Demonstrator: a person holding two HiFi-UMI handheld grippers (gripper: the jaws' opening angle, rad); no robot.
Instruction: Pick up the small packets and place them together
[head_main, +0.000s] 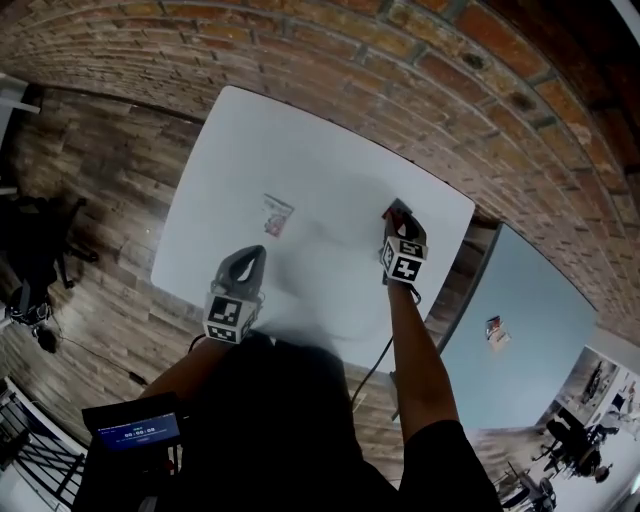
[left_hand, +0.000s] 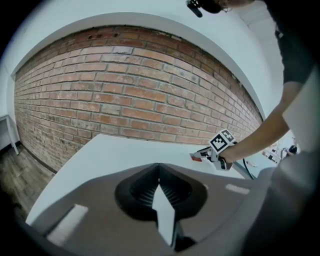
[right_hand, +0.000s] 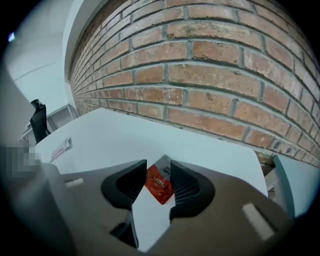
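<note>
One small red foil packet (right_hand: 159, 183) lies near the right edge of the white tabletop (head_main: 300, 140), between the wide-open jaws of the right gripper (right_hand: 156, 175), which should settle squarely before closing. The left gripper (head_main: 251, 256) is shut, empty.

At right claw (head_main: 400, 214), seemingly, red packet (head_main: 388, 211)

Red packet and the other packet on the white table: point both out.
red packet (right_hand: 158, 184), right gripper view, middle of its red printed face.
other packet (head_main: 277, 214), head view, middle of the packet.
</note>
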